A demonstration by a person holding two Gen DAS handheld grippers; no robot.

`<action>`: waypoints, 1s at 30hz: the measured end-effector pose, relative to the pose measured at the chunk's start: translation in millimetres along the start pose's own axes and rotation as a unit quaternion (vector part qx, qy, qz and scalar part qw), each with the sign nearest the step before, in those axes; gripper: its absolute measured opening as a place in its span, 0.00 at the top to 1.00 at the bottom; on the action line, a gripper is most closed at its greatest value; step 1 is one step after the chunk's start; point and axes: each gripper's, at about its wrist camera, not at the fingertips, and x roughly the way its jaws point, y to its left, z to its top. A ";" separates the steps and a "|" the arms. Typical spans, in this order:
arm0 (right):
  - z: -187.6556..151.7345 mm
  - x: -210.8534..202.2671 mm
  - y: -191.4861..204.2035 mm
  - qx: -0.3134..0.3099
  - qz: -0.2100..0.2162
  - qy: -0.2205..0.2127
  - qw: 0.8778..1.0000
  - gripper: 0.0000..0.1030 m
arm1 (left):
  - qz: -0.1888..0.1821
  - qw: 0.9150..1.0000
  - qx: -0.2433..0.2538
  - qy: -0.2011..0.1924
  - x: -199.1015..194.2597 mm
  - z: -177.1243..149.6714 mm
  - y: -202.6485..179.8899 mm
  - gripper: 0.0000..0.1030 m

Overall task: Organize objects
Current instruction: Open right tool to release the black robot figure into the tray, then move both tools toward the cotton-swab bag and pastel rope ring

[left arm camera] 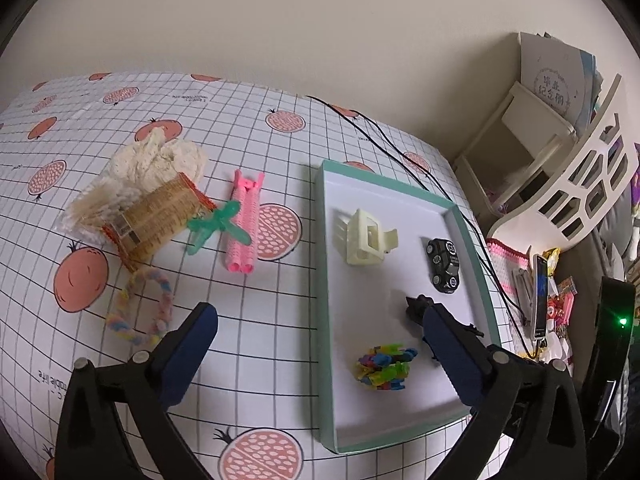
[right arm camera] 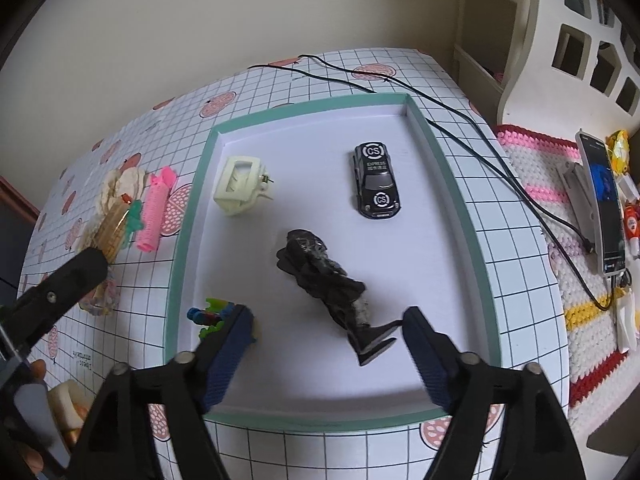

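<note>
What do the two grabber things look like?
Each hand-held gripper, left and right, is a black plastic frame shaped like a V. Its two fingers carry dark blue ribbed pads, and round silver bolts sit at the joints.

Home room: fruit-print tablecloth point(left arm camera: 280, 112), crochet mat point(right arm camera: 560, 184), white shelf unit point(left arm camera: 532, 128), phone point(right arm camera: 604, 204) charging.

The tabletop point(left arm camera: 280, 320) wears a white cloth with a dark grid and salmon-pink fruit prints. The tray point(right arm camera: 192, 216) is white inside with a teal rim, holding a cream hair claw point(right arm camera: 240, 190), black toy car point(right arm camera: 376, 180), black figurine point(right arm camera: 324, 276) and multicoloured clips point(left arm camera: 384, 368). Beside it lie a pink roller point(left arm camera: 244, 224) and a pastel braided ring point(left arm camera: 140, 308).
</note>
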 end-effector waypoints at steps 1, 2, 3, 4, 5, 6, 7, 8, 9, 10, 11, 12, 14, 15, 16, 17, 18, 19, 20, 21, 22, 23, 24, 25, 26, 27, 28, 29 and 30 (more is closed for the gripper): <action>0.1 0.4 2.0 -0.001 0.000 0.000 1.000 0.16 | 0.002 1.000 0.000 -0.001 -1.3 1.2 3.3 0.01; 0.2 1.0 4.4 -0.003 0.000 -0.001 1.000 0.12 | 0.004 1.000 0.000 -0.001 -2.2 2.1 6.0 0.01; 0.3 1.5 7.3 -0.004 -0.001 -0.002 1.000 0.08 | 0.006 1.000 -0.001 -0.001 -3.3 2.8 8.7 0.01; 0.3 1.9 9.7 -0.006 -0.001 -0.003 1.000 0.06 | 0.008 1.000 -0.004 -0.002 -4.7 4.0 13.4 0.01; 0.6 2.3 12.9 -0.008 -0.002 -0.004 1.000 0.03 | 0.009 1.000 -0.006 -0.002 -5.5 5.2 17.0 0.01; 0.5 2.3 15.5 -0.010 -0.003 -0.005 1.000 0.02 | 0.010 1.000 -0.008 -0.003 -6.8 6.2 20.8 0.01; 0.8 2.4 18.3 -0.012 -0.005 -0.007 1.000 0.02 | 0.012 1.000 -0.013 -0.004 -9.0 7.8 26.7 0.01; 0.9 2.3 20.7 -0.014 -0.006 -0.009 1.000 0.01 | 0.013 1.000 -0.017 -0.006 -10.2 8.8 30.8 0.01; 1.2 2.2 23.4 -0.015 -0.006 -0.011 1.000 0.01 | 0.015 1.000 -0.021 -0.007 -11.3 9.4 35.8 0.01; 1.7 1.9 27.0 -0.017 -0.007 -0.014 1.000 0.01 | 0.016 1.000 -0.025 -0.008 -12.6 10.3 40.7 0.01; 2.1 1.7 29.7 -0.018 -0.008 -0.017 1.000 0.01 | 0.020 0.999 -0.030 -0.009 -14.3 11.7 47.4 0.01; 2.6 1.1 33.0 -0.020 -0.009 -0.021 1.000 0.01 | 0.022 0.999 -0.034 -0.010 -15.3 12.5 51.6 0.01; 4.0 -0.6 39.3 -0.021 -0.004 -0.030 0.999 0.01 | 0.027 0.999 -0.046 -0.012 -18.2 14.4 64.2 0.01; 4.4 -1.3 44.0 -0.020 0.001 -0.035 0.999 0.01 | 0.028 0.998 -0.050 -0.013 -19.4 14.8 68.7 0.00; 4.5 -1.5 47.4 -0.022 0.004 -0.038 0.999 0.01 | 0.030 0.998 -0.055 -0.014 -20.8 15.8 74.3 0.00; 4.4 -1.4 52.0 -0.025 0.006 -0.040 0.999 0.01 | 0.031 0.998 -0.061 -0.016 -22.0 17.1 80.6 0.00; 4.0 -1.1 58.2 -0.030 0.008 -0.043 0.999 0.01 | 0.033 0.997 -0.065 -0.017 -23.1 17.9 85.7 0.00; 3.5 -0.4 64.1 -0.036 0.010 -0.044 0.998 0.01 | 0.035 0.997 -0.071 -0.018 -24.5 18.4 92.1 0.00; 2.6 0.5 70.5 -0.041 0.012 -0.045 0.998 0.01 | 0.036 0.996 -0.076 -0.018 -25.4 18.9 97.6 0.00; 2.1 1.6 76.7 -0.046 0.015 -0.045 0.998 0.01 | 0.038 0.996 -0.080 -0.019 -26.1 19.2 103.5 0.00; 1.6 1.8 81.5 -0.049 0.017 -0.046 0.998 0.01 | 0.042 0.995 -0.085 -0.020 -27.9 19.3 110.2 0.00; 0.5 1.4 86.3 -0.052 0.019 -0.048 0.997 0.01 | 0.045 0.995 -0.089 -0.021 -29.0 19.3 115.1 0.00; 0.0 2.1 92.6 -0.055 0.023 -0.050 0.997 0.01 | 0.047 0.994 -0.093 -0.021 -29.7 19.9 120.0 0.00; -0.5 2.8 97.9 -0.057 0.028 -0.050 0.997 0.01 | 0.051 0.994 -0.098 -0.023 -31.6 20.0 127.6 0.00; -0.8 3.9 102.4 -0.059 0.030 -0.050 0.997 0.01 | 0.053 0.993 -0.102 -0.025 -32.9 19.9 132.3 0.00; -1.8 6.1 108.7 -0.062 0.032 -0.048 0.996 0.01 | 0.056 0.992 -0.107 -0.026 -34.0 19.6 137.3 0.00; -2.8 8.0 113.8 -0.067 0.034 -0.046 0.996 0.01 | 0.058 0.991 -0.114 -0.025 -35.1 19.4 144.9 0.00; -4.3 10.5 121.4 -0.076 0.035 -0.043 0.996 0.01 | 0.059 0.991 -0.118 -0.024 -36.1 19.0 149.3 0.00; -5.6 12.0 127.6 -0.083 0.036 -0.043 0.995 0.01 | 0.061 0.990 -0.122 -0.023 -36.9 18.8 155.7 0.00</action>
